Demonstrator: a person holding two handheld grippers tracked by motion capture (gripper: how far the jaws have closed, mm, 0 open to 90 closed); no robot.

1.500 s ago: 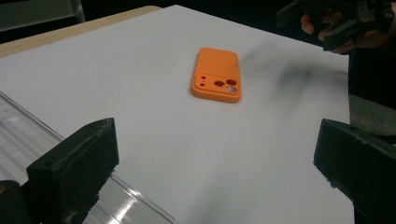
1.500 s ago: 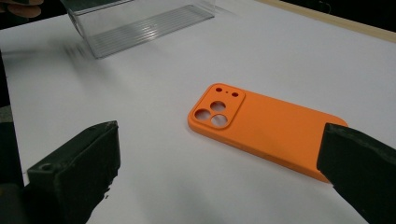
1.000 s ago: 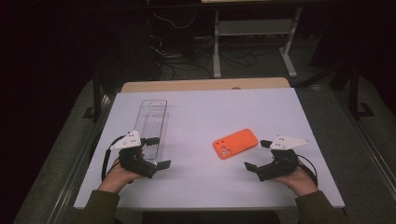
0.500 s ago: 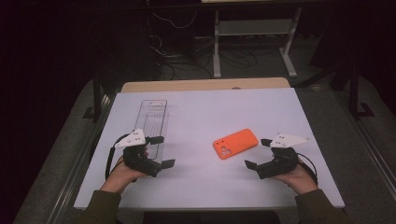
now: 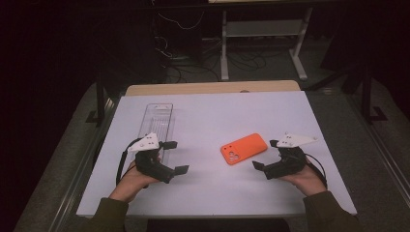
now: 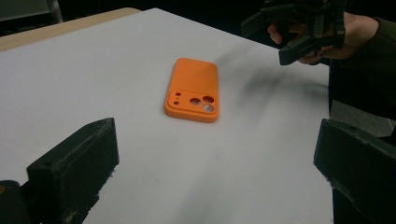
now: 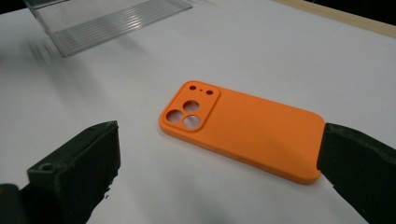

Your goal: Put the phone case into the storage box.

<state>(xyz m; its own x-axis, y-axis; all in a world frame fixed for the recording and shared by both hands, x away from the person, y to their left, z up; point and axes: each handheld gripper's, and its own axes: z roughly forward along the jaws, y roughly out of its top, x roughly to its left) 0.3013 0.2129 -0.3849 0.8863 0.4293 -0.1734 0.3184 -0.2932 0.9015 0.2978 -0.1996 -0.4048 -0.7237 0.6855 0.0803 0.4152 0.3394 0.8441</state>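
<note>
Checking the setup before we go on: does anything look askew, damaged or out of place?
Nothing stands out. The orange phone case lies flat and intact, camera cutouts up, angled on the white table; the clear tray sits undisturbed.

White table [image 5: 212, 116]; orange phone case [image 5: 244, 148] flat; clear tray [image 5: 155, 123] flat

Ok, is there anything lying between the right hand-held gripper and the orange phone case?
Nothing visible. The right hand-held gripper sits just right of the orange phone case, jaws open toward it, with bare white table in between. In the right gripper view the case lies unobstructed ahead of the jaws. The clear tray is far off at the left.
</note>
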